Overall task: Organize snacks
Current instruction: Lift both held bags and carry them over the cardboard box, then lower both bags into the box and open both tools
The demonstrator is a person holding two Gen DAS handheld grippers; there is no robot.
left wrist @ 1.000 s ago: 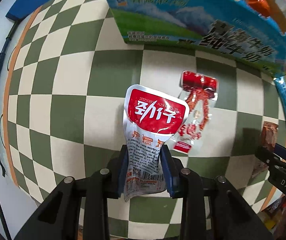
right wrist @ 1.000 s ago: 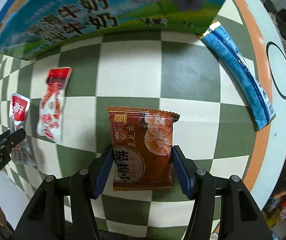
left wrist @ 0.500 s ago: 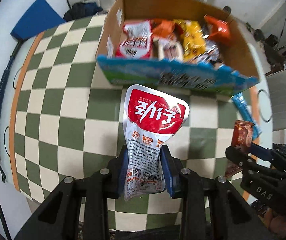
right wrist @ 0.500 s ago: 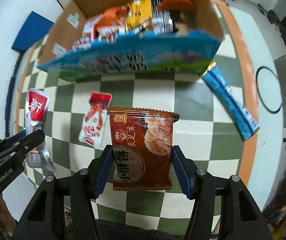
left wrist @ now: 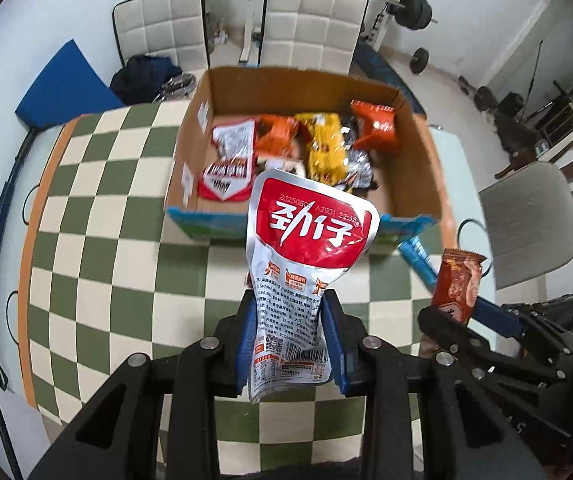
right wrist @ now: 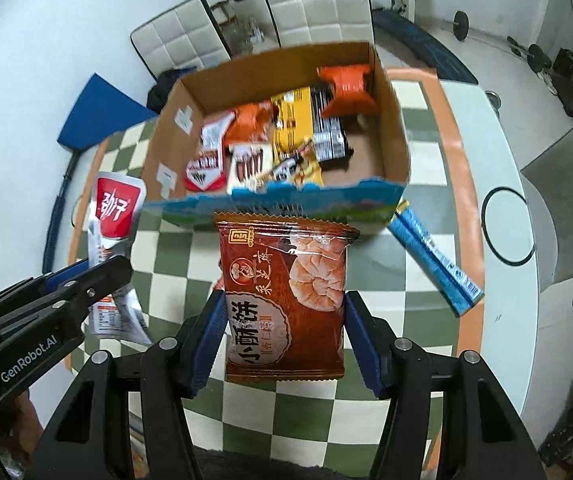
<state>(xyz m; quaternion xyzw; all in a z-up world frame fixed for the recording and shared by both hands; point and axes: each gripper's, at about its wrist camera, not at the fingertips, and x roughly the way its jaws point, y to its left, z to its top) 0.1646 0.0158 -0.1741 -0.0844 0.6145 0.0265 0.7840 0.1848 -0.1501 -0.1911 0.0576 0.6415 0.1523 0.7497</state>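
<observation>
My left gripper (left wrist: 289,336) is shut on a red and silver snack pouch (left wrist: 306,248) and holds it high above the checkered table, in front of the open cardboard box (left wrist: 418,148). My right gripper (right wrist: 284,332) is shut on a brown pastry packet (right wrist: 286,292), also raised in front of the box (right wrist: 396,136). The box holds several snack packs. Each gripper shows in the other's view: the right one with its packet (left wrist: 456,292), the left one with its pouch (right wrist: 116,212).
A long blue snack stick (right wrist: 432,256) lies on the green and cream checkered table (left wrist: 98,208) by the box's right front corner. White chairs and gym weights stand behind the table. A grey chair (left wrist: 530,224) is at the right.
Both grippers have risen well above the table with their packs. The box's inside has come into view, and the red snack on the table is now hidden behind the held packs.
</observation>
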